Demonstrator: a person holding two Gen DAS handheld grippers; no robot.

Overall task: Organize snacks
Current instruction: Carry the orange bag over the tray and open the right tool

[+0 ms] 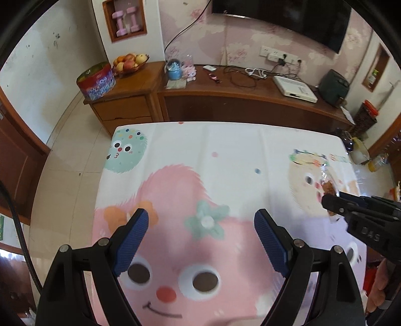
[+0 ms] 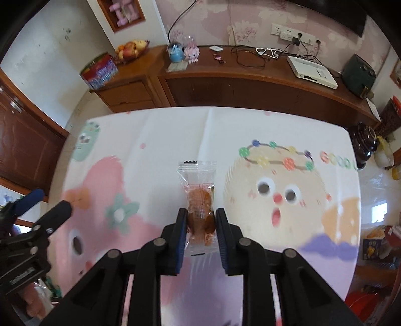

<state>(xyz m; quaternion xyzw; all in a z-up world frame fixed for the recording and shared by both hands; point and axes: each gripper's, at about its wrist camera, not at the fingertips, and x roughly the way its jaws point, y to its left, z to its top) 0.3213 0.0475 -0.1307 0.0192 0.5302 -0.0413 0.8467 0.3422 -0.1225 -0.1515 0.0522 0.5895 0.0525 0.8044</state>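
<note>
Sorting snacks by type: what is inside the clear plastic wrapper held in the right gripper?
Inside the clear plastic wrapper sits a brown, crumbly-looking snack piece. The right gripper pads cover its sides, and blur hides finer detail.

a table covered by a cartoon-print cloth [image 1: 225,150] fills the foreground, its far edge facing a long wooden sideboard [image 1: 250,100] against the wall. pale floor tiles [image 1: 72,155] run between them on the left. floral pink wallpaper [image 1: 238,32] backs the sideboard; a dark television [image 1: 283,17] hangs above it. a wooden-framed wall niche [image 1: 124,20] holds pink dumbbells. on the sideboard: a fruit bowl [image 1: 129,62], a patterned tin [image 1: 96,80], a white box [image 1: 294,88], loose cables [image 1: 250,74]. a brown panelled door [image 2: 25,148] stands at left. daylight is even.
</note>
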